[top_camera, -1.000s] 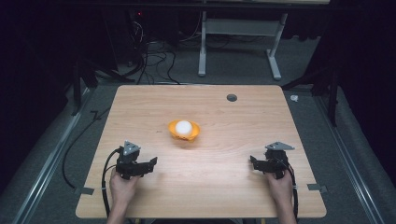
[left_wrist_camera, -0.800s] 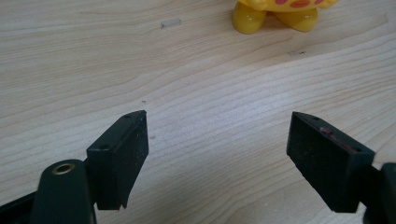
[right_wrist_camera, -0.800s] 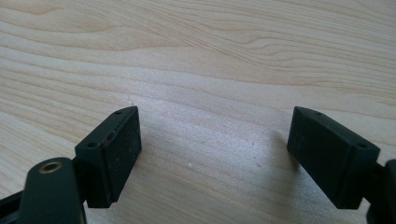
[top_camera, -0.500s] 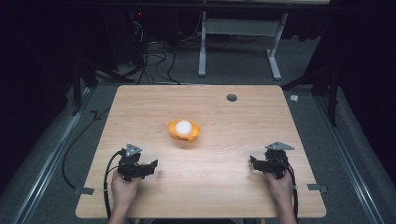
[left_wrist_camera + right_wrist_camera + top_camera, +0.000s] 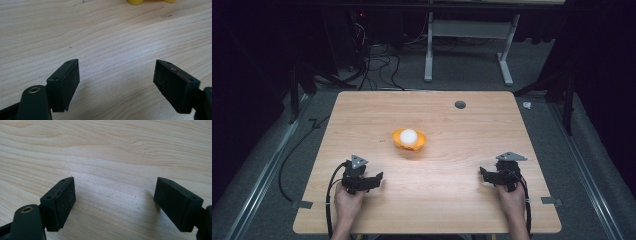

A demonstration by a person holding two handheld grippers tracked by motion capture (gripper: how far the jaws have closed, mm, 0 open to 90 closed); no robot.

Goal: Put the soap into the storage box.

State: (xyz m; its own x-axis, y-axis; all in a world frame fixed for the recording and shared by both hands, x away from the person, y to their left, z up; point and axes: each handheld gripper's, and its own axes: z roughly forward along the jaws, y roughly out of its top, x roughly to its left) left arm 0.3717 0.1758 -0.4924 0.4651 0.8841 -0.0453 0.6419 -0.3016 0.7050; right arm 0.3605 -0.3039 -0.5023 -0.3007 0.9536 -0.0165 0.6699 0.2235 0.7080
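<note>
You're holding the left gripper [image 5: 116, 82] and right gripper [image 5: 115, 203] wide apart, both gripping nothing, hovering over bare table [image 5: 452, 200].

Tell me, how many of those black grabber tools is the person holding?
2. The left gripper is at the table's near left, the right gripper at its near right, each in one hand, fingers spread apart.

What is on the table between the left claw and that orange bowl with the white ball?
Nothing: in the high view, bare wood separates the left gripper from the orange bowl holding the white ball.
</note>
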